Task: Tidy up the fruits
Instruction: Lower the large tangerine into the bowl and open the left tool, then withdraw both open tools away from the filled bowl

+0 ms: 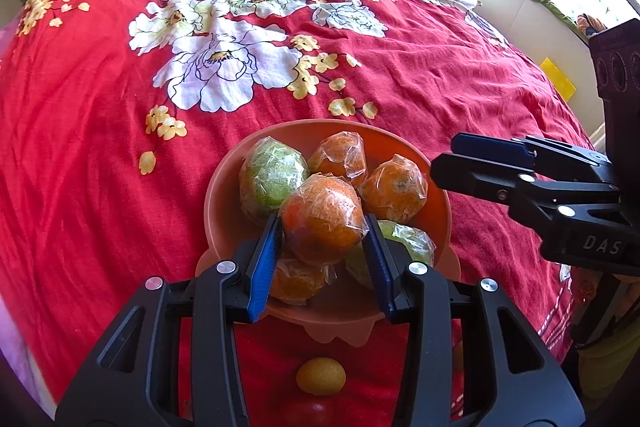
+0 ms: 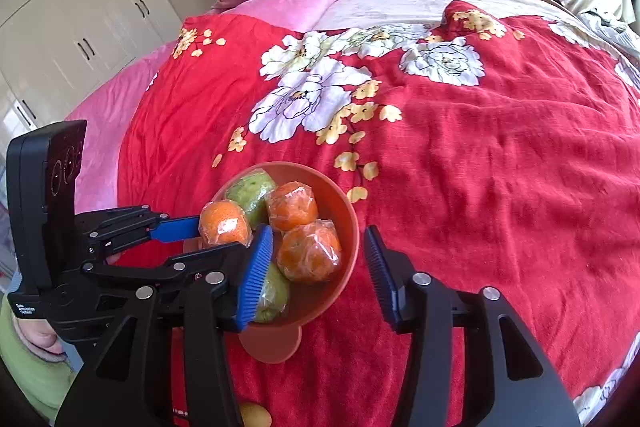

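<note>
Over the near middle of the bed, my left gripper (image 1: pixel 324 227) has its jaws clamped on a plastic-wrapped orange (image 1: pixel 322 217), one blue pad pressed against each side of it. I hold that orange just above the pile in the orange bowl (image 1: pixel 224 195), which sits on the red floral bedspread (image 1: pixel 420 67). From the right wrist view the same orange (image 2: pixel 224 223) hangs at the bowl's left rim (image 2: pixel 352 227), with the left gripper (image 2: pixel 208 231) reaching in from the left.

Inside the bowl I see two more wrapped oranges, one at the far side (image 1: pixel 340 153) and one to the right (image 1: pixel 394 189), plus a wrapped green fruit (image 1: pixel 270 175) at the far left. A second green fruit (image 1: pixel 400 243) lies at the near right, partly behind my right pad, and another wrapped orange (image 1: pixel 296 279) lies at the near side under the one I hold.

My right gripper (image 2: pixel 318 267) has its jaws spread wide, grasping nothing. Its left pad is in front of the near-left part of the bowl; I cannot tell whether it touches. Its right pad sits over bare bedspread beyond the bowl's right rim.

Near me, outside the bowl, a small yellow fruit (image 1: pixel 320 375) rests on the bedspread, with a red fruit (image 1: pixel 316 413) just beside it, nearer still and partly cut off.
</note>
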`<state>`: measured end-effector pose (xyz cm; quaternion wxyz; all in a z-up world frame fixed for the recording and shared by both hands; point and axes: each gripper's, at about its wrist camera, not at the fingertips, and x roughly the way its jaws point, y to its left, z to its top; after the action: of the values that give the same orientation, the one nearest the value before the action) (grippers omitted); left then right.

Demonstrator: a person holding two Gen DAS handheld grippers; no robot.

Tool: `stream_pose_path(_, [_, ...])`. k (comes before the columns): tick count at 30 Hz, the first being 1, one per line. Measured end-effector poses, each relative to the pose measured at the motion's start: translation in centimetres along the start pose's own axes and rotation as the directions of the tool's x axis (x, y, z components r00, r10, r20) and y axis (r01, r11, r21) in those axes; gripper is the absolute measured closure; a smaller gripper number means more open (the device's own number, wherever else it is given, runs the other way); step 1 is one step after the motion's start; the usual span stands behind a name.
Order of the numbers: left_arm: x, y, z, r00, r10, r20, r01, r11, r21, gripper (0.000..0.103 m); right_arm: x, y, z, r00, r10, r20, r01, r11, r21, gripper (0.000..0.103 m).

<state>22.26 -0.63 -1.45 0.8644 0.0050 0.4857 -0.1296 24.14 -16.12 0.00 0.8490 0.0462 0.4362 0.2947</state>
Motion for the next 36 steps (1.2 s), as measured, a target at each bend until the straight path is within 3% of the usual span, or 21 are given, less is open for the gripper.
stream_pose_path(13, [-0.3, -0.3, -0.1, 1.0, -0.009, 0.006, 0.009, 1.0, -0.003, 0.068, -1.1, 0.0, -0.4, 1.0, -0.011, 0.016, 0.011, 1.0, 0.008, 0.043])
stream_pose_path(36, [-2.9, -0.4, -0.3, 0.999, 0.011, 0.049, -0.011, 1.0, -0.011, 0.055, -3.7, 0.9, -0.9, 0.998, -0.037, 0.05, 0.037, 0.999, -0.01, 0.03])
